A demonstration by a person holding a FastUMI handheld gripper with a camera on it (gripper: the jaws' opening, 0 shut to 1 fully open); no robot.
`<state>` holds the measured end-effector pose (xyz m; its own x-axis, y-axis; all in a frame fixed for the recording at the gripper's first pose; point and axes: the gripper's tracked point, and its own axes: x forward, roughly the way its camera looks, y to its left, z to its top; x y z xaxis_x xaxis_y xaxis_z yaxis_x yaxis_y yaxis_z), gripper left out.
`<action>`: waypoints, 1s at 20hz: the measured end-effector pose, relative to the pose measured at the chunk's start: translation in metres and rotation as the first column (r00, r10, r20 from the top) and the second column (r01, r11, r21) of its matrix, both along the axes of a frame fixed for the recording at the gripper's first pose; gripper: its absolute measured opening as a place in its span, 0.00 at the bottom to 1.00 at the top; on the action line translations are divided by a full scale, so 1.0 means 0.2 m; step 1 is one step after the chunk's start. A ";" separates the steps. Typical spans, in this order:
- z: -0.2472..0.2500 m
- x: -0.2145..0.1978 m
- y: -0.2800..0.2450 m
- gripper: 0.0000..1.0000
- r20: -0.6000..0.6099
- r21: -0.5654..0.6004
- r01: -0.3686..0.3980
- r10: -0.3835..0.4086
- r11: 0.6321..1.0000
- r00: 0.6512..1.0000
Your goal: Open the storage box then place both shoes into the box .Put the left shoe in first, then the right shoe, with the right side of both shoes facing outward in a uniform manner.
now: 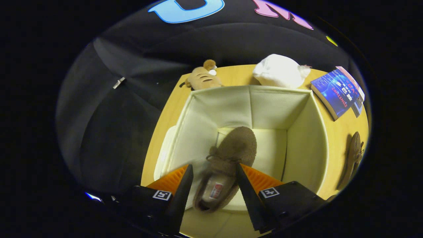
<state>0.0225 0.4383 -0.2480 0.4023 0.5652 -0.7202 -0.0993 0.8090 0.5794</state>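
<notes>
Gripper view
Fingers: the gripper (213,185) is seen held over the open storage box (307,132), its fingers (181,191) spread apart and released, pressing on nothing.
Shoe in box: a brown slipper-type shoe (228,162) is seen lying on the box floor, between the fingers and just ahead of them, toe pointed to the far wall; whether a finger touches its side cannot be told.
Shoe label: a small tag is seen on the insole at the heel; its writing is too small to be made out.
Storage box: cream fabric, open at the top, set on the wooden counter (343,132); a seam is seen down the far wall.
Second shoe: a matching brown shoe (353,155) is seen lying on the counter to the right of the box, outside it and apart from its wall.
Book: a blue-covered book (337,91) is laid on the counter at the far right, beyond the second shoe; its cover writing is not legible.
White bundle: a white bag-like bundle (281,71) is placed just behind the far wall of the box.
Plush toy: a tan striped plush toy (203,77) is seen at the far left corner of the counter, behind the box.
Markers: square printed markers are fixed on the gripper body at both sides.
Obstruction: the near end of the shoe is flanked by the fingers; the heel stays in sight.
</notes>
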 end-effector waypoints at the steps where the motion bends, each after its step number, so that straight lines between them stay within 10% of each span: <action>1: 0.08 0.00 -0.03 0.82 0.049 0.026 -0.006 0.005 1.000 0.999; 8: 0.50 0.00 -0.73 0.81 0.380 -0.014 0.010 -0.004 1.000 0.925; 20: -0.33 -0.48 -2.11 0.81 0.209 -0.411 0.097 -0.009 0.906 0.978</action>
<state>-0.0731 0.0161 -0.3147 0.5818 0.2043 -0.7872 -0.1264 0.9789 0.1606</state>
